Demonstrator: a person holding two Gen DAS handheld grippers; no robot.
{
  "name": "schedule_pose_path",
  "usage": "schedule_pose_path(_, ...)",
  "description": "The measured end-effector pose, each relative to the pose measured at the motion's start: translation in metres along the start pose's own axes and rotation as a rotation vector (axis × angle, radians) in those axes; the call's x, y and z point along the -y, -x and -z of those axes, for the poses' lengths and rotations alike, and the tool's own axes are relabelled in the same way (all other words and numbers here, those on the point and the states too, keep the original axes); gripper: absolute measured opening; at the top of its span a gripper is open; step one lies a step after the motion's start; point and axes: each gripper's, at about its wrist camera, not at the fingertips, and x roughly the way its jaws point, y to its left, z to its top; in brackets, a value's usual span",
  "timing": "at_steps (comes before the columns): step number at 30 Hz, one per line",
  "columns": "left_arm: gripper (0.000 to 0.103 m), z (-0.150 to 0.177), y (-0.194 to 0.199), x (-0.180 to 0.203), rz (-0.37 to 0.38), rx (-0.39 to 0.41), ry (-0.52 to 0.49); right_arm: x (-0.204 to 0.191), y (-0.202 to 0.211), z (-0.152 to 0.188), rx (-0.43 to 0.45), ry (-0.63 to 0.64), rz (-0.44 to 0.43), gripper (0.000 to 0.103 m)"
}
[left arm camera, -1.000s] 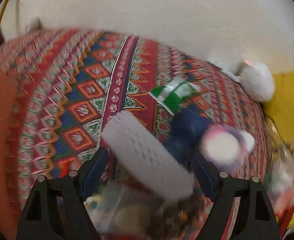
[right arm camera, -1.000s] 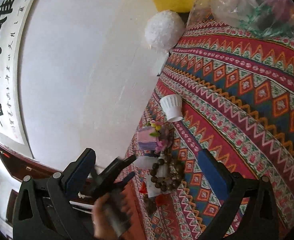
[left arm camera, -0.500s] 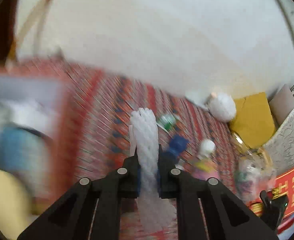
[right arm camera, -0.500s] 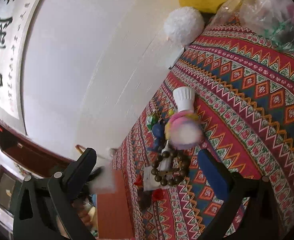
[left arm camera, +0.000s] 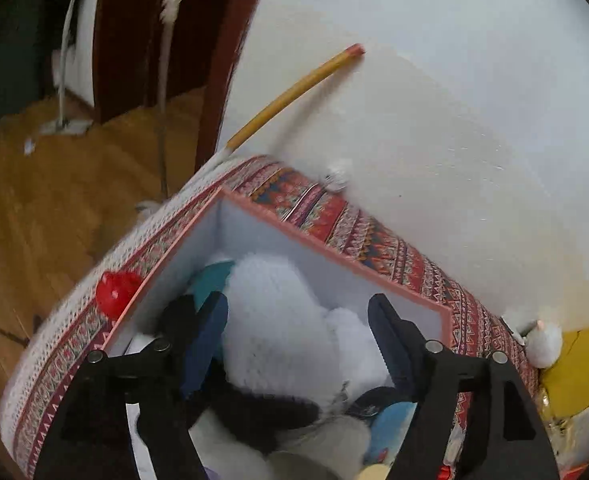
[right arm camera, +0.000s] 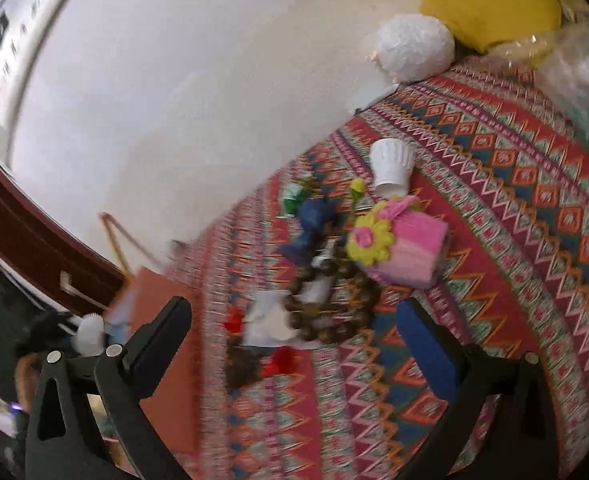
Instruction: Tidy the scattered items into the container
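the left gripper [left arm camera: 296, 336] is held spread over the pink-rimmed box [left arm camera: 334, 258], gripping nothing. the brown wooden bead bracelet [right arm camera: 326, 304] lies just ahead of the spread, empty right gripper [right arm camera: 294, 336], the nearer one.

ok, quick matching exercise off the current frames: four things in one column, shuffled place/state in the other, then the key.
Things:
1. white foam sleeve
2. bead bracelet
3. white fluffy ball
4. left gripper

Place/state:
A. by the wall, next to the yellow card
B. open, over the box
C. inside the box
D. on the patterned cloth, among loose items

Pairs: 1-C, 2-D, 3-A, 4-B
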Motion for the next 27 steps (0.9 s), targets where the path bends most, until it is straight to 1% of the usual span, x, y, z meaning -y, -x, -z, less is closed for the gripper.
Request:
schedule_pose_path(2, 0.072, 0.008, 0.001, -0.005, 0.023, -0.03, -0.01, 0.016, -0.008, -0.005, -0.01, -0.044, 0.026, 0.102)
schedule_pose_path(4, 0.072, 0.021, 0.015, -0.013, 0.047, -0.021, -0.014, 0.034, -0.012, -0.012, 0.001, -0.114, 0.052, 0.102)
schedule_pose_path(5, 0.072, 0.035, 0.026, -0.017, 0.067, -0.002, -0.021, 0.045, -0.014, -0.017, 0.01, -0.156, 0.074, 0.102)
schedule_pose_path(7, 0.073, 0.072, 0.059, -0.026, 0.094, 0.087, -0.062, 0.061, -0.02, -0.025, 0.021, -0.219, 0.1, 0.102)
schedule_pose_path(9, 0.079, 0.109, 0.082, -0.032, 0.112, 0.16, -0.097, 0.072, -0.035, -0.032, 0.005, -0.259, 0.109, 0.102)
schedule_pose_path(10, 0.082, 0.12, 0.091, -0.04, 0.108, 0.186, -0.098, 0.075, -0.047, -0.034, -0.022, -0.268, 0.115, 0.102)
schedule_pose_path(12, 0.083, 0.141, 0.101, -0.055, 0.093, 0.229, -0.089, 0.077, -0.07, -0.032, -0.066, -0.266, 0.129, 0.102)
schedule_pose_path(14, 0.083, 0.146, 0.103, -0.064, 0.074, 0.233, -0.085, 0.079, -0.089, -0.025, -0.1, -0.255, 0.134, 0.102)
schedule_pose_path(15, 0.083, 0.145, 0.103, -0.065, 0.07, 0.224, -0.093, 0.08, -0.095, -0.021, -0.11, -0.238, 0.138, 0.094)
schedule_pose_path(16, 0.083, 0.143, 0.102, -0.073, 0.09, 0.221, -0.098, 0.08, -0.097, -0.017, -0.104, -0.217, 0.167, 0.075)
schedule_pose_path(17, 0.083, 0.141, 0.103, -0.076, 0.099, 0.225, -0.093, 0.078, -0.091, -0.014, -0.065, -0.209, 0.187, 0.057)
schedule_pose_path(18, 0.083, 0.139, 0.105, -0.084, 0.091, 0.241, -0.073, 0.072, -0.083, -0.013, -0.046, -0.205, 0.19, 0.058)
schedule_pose_path(19, 0.083, 0.136, 0.108, -0.089, 0.071, 0.256, -0.057, 0.062, -0.074, -0.013, -0.029, -0.204, 0.172, 0.058)
schedule_pose_path(20, 0.083, 0.134, 0.106, -0.093, 0.056, 0.264, -0.045, 0.043, -0.062, -0.013, -0.004, -0.182, 0.123, 0.057)
schedule_pose_path(22, 0.083, 0.127, 0.098, -0.106, 0.012, 0.258, 0.012, -0.011, -0.041, -0.013, 0.024, -0.085, 0.025, 0.057)
schedule_pose_path(24, 0.083, 0.129, 0.091, -0.112, 0.021, 0.238, 0.038, -0.084, -0.03, -0.008, 0.027, 0.03, -0.09, 0.057)
schedule_pose_path(26, 0.083, 0.13, 0.087, -0.116, 0.048, 0.21, 0.05, -0.164, -0.029, 0.001, 0.002, 0.159, -0.196, 0.057)
schedule_pose_path(27, 0.083, 0.131, 0.086, -0.117, 0.051, 0.204, 0.048, -0.205, -0.033, 0.006, -0.012, 0.22, -0.243, 0.057)
